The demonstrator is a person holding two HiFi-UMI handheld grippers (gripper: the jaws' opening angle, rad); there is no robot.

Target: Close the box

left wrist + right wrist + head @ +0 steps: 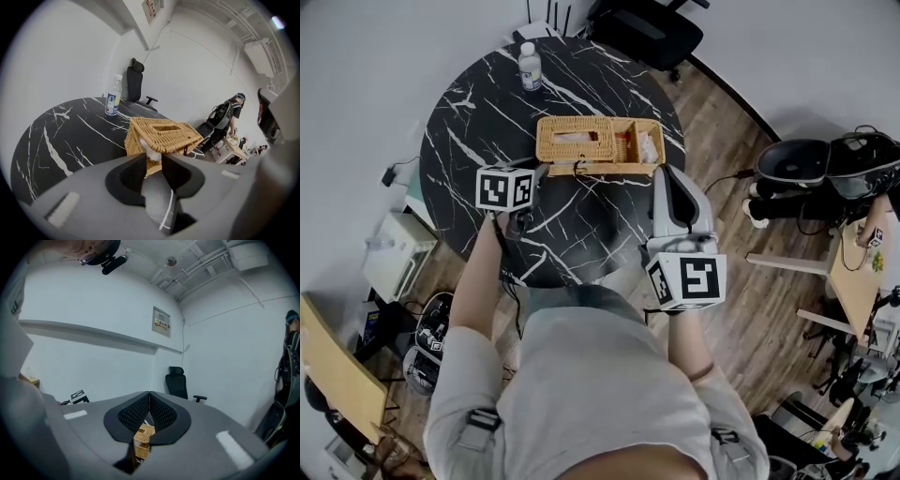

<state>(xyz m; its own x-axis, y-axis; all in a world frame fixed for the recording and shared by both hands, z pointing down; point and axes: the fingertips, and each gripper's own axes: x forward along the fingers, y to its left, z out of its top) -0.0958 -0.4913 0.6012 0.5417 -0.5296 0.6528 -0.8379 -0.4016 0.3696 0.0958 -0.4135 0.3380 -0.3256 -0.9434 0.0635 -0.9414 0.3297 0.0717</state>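
Head view first: the tan wicker box [600, 145] sits at the far middle of the black marbled table [469, 112], with a slotted woven top on its left half and its right half showing the inside. Left gripper view: the left hand-held gripper [153, 159] has its jaws spread and holds nothing, the box just ahead. Right gripper view: the right hand-held gripper [149, 397] is pressed together, the box glimpsed below it.

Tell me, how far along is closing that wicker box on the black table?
Nothing looks done yet: the woven wicker box on the black marble table lies open, its slotted lid beside the uncovered compartment. In hand: the left gripper, jaws apart and empty, points at the box; the right gripper is shut on nothing. Left: swing the lid over and seat it.
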